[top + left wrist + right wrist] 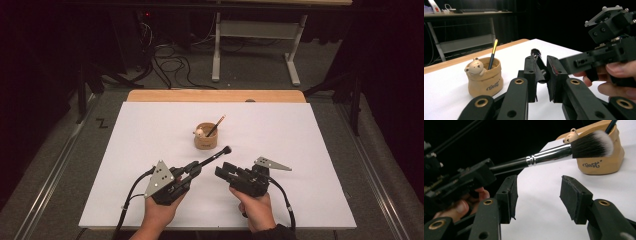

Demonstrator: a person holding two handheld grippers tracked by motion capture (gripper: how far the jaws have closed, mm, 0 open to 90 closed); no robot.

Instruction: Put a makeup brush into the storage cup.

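Upright in bear cup (pixel 205 137): pencil (pixel 216 126).

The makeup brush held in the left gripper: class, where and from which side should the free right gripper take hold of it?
Probably the silver ferrule or the black handle just behind it, from below. The makeup brush juts level from the left gripper, soft bristles foremost, and the right gripper sits open beneath it.
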